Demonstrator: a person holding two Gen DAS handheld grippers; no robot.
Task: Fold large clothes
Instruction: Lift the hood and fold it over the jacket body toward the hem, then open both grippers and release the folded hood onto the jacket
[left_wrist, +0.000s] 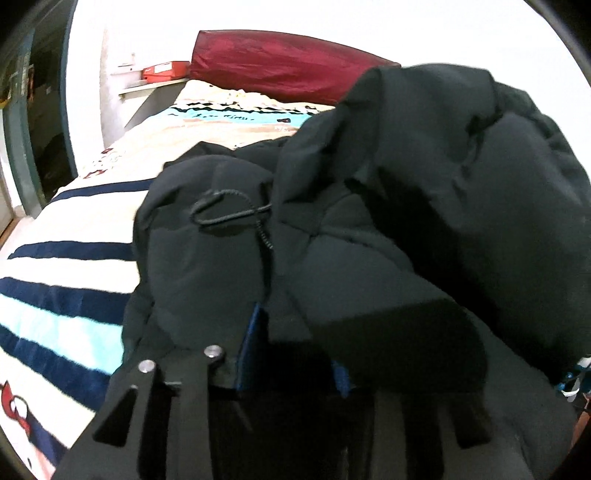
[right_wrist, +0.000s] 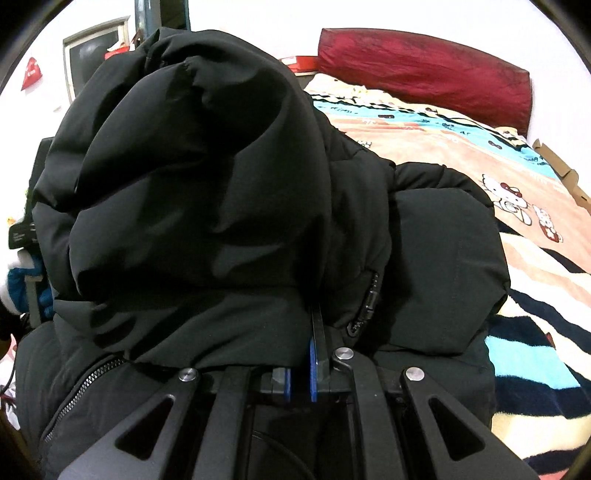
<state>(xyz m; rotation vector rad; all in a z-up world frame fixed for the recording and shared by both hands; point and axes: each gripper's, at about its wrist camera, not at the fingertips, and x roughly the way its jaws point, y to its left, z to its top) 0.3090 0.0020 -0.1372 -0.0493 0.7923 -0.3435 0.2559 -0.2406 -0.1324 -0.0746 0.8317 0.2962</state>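
Left gripper (left_wrist: 291, 350): jaws clamped on fold of bulky black padded jacket (left_wrist: 406, 192). Right gripper (right_wrist: 301, 354): jaws nearly together, pinching jacket hem. Jacket bunched high between both grippers, above striped cartoon-print blanket (left_wrist: 62, 266) on bed.

Judgement: soft, puffy, springy; smooth shell likely slippery; grip seams or hem, not padding.

Count: one jacket, one looped black drawcord (left_wrist: 229, 214), one dark red pillow (left_wrist: 280, 66).
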